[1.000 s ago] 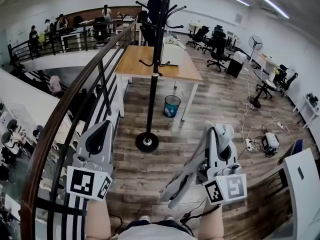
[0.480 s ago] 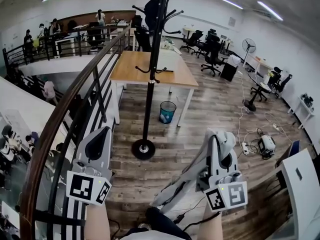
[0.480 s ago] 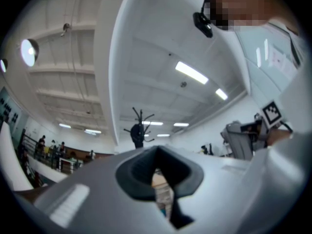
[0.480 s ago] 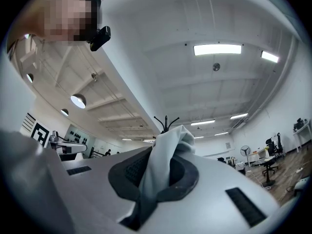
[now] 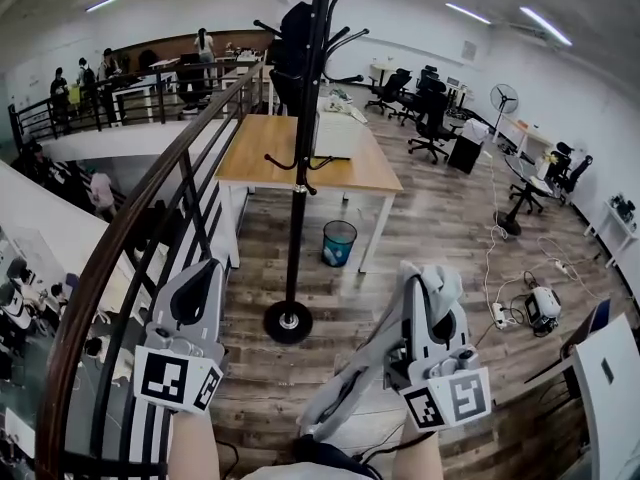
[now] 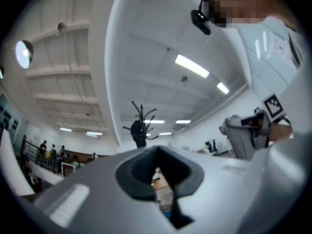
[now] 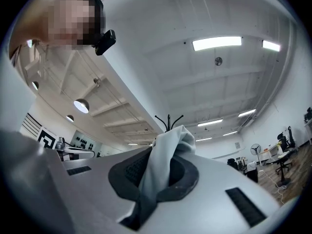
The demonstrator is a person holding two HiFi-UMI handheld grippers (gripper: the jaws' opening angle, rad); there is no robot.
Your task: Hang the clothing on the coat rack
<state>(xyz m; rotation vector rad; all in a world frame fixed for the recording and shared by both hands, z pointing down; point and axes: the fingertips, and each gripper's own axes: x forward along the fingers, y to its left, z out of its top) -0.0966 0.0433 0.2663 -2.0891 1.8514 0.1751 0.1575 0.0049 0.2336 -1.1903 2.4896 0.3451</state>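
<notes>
The black coat rack point(image 5: 296, 178) stands on the wood floor straight ahead, with a dark garment point(image 5: 293, 30) on its upper hooks. My right gripper point(image 5: 424, 276) is shut on a light grey piece of clothing point(image 5: 345, 393) that hangs down and to the left from its jaws. In the right gripper view the grey clothing point(image 7: 165, 152) bunches up between the pads, and the coat rack's top point(image 7: 168, 122) shows beyond it. My left gripper point(image 5: 205, 270) is shut and holds nothing. The left gripper view shows the coat rack point(image 6: 140, 129) far ahead.
A dark railing point(image 5: 150, 208) runs along the left, with a drop beyond it. Behind the rack stand a wooden table point(image 5: 370, 168) and a blue bin point(image 5: 338, 242). Cables and a power strip point(image 5: 498, 314) lie on the floor at right, by a white cabinet point(image 5: 600, 378).
The rack's base now sits lower in the head view and more of its top shows. Both grippers keep about the same places, and the grey clothing still hangs from the right one.
</notes>
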